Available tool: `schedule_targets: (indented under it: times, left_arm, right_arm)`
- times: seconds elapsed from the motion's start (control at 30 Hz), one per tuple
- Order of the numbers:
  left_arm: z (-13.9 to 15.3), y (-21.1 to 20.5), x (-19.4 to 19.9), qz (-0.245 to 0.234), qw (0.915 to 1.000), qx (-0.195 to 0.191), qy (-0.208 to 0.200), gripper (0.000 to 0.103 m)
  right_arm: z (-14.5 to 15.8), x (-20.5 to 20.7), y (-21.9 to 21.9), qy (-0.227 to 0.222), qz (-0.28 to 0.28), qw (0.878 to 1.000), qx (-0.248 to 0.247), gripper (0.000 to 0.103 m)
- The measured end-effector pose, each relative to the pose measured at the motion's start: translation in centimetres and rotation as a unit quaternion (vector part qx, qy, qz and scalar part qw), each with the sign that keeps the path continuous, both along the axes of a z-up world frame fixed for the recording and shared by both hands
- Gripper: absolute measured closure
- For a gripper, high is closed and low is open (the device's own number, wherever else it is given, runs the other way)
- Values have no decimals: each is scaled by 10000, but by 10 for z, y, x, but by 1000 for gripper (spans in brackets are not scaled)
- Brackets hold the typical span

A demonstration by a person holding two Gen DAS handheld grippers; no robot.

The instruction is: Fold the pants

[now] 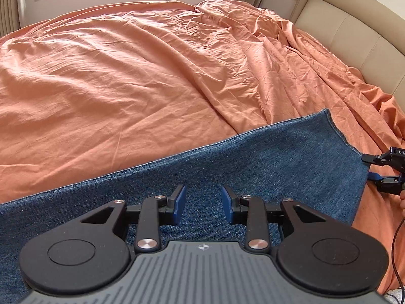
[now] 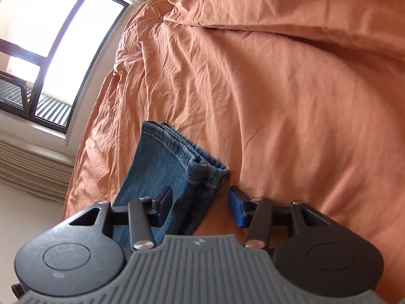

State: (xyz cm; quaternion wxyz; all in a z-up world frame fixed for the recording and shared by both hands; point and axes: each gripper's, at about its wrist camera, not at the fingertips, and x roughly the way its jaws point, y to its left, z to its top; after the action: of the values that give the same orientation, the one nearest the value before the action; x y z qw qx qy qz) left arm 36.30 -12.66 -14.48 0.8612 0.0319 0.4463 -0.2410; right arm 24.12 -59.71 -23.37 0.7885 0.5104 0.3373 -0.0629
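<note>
Blue-padded fingers (image 1: pixel 180 200) of the left gripper (image 1: pixel 203 201) stood parted and empty over the folded blue denim pants (image 1: pixel 227 167) in the lower half of its frame, while the right gripper (image 2: pixel 200 207) also gaped wide, the hemmed end of the pants (image 2: pixel 162 167) lying between its fingers without being pinched. The jeans lay flat across a wrinkled orange bedsheet (image 1: pixel 114 81), with a cream padded headboard (image 1: pixel 354 33) at upper right and a dark-framed window (image 2: pixel 50 50) at upper left.

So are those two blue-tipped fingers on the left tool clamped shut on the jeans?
No. In the left wrist view the left gripper is open, a clear gap between its pads, with the jeans lying flat beneath.
</note>
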Motion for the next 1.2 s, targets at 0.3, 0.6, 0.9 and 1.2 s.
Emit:
schedule_targets:
  times: [0.3,0.6,0.9,1.2]
  left_arm:
    - [-25,-14,38,16,9987,510,-56,71]
    - [-38,-33,49,-93,9956,917,-177,76]
    - [-11,-38,-23,-681,9921,954,-454,76]
    - [-27,-43,-101,-826,9941,701,-1,89]
  right_arm:
    - [9,3,5,-224,342,9973,-607,88]
    - [6,17,9,36,470,9947,-916,88]
    - [20,23,18,301,497,9899,-1297,88]
    - [34,25,27,393,535,9841,-1650,88]
